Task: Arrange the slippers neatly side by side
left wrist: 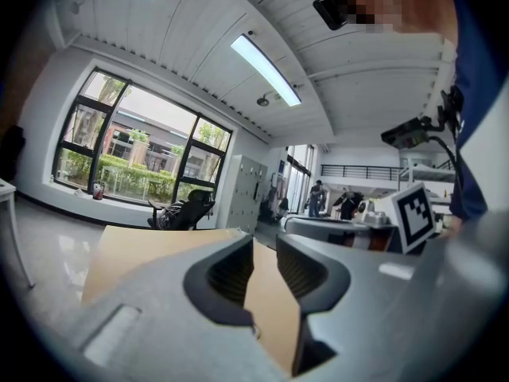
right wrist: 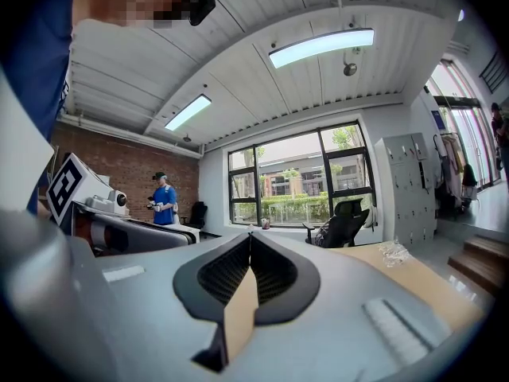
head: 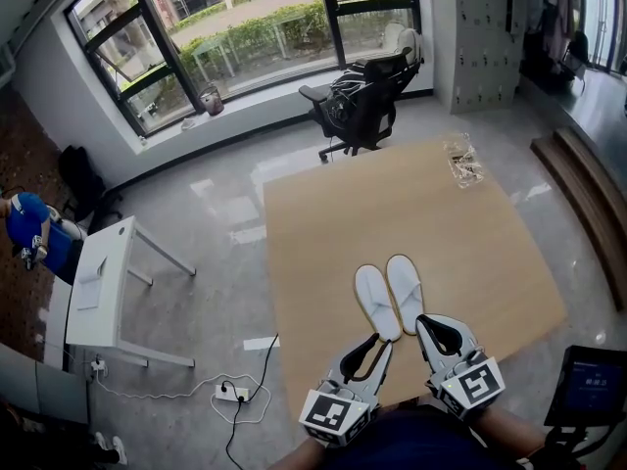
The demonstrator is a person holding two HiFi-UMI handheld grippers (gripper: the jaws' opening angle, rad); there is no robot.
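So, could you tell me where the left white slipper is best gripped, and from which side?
Probably its near, narrow end, approached from the person's side. The left white fabric slipper lies flat on the tan board, with the other slipper close along its right edge, leaving the near end free.

The slippers looked like soft white cloth, matt. The counter had a pale wood-look top, smooth and matt. The floor was glossy grey and mirrored the window light. The left tongs and the right tongs were matt grey plastic with black ribbed pads. A wrapper near the counter's far right corner was clear, crinkled, shiny plastic.
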